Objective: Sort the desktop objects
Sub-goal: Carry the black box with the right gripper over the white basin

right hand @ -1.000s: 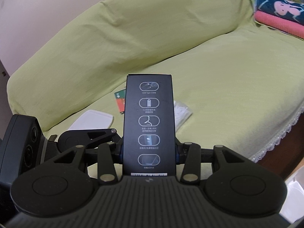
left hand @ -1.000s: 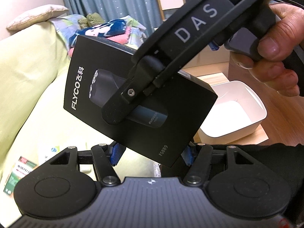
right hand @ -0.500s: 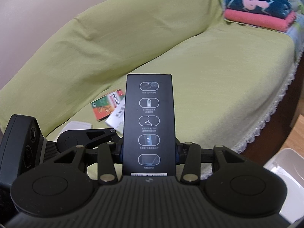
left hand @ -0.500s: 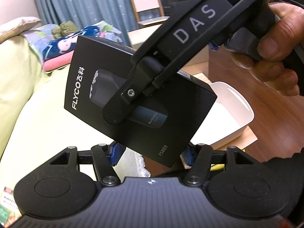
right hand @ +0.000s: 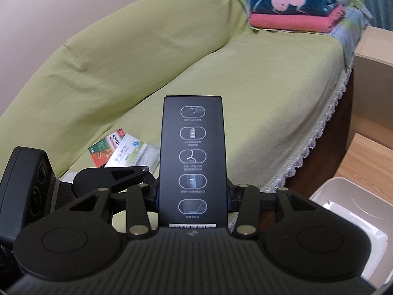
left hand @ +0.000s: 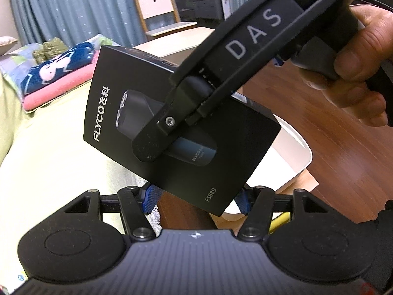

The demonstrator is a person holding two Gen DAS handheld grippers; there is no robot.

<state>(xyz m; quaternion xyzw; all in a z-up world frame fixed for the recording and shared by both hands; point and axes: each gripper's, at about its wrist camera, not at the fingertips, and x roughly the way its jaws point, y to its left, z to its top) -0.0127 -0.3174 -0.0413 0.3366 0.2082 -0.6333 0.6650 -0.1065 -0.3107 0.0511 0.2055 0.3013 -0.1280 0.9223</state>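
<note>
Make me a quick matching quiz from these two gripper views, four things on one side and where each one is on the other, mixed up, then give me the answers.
Things:
1. black shaver box
2. white bin
3. folded pink towel
4. medicine boxes

Places:
A. on the wooden floor beside the sofa
B. lying on the green sofa seat, near the backrest
C. clamped between the fingers of the right gripper
D. under a dark blue patterned towel at the sofa's far end

Pairs: 1-C, 2-A, 3-D, 4-B
</note>
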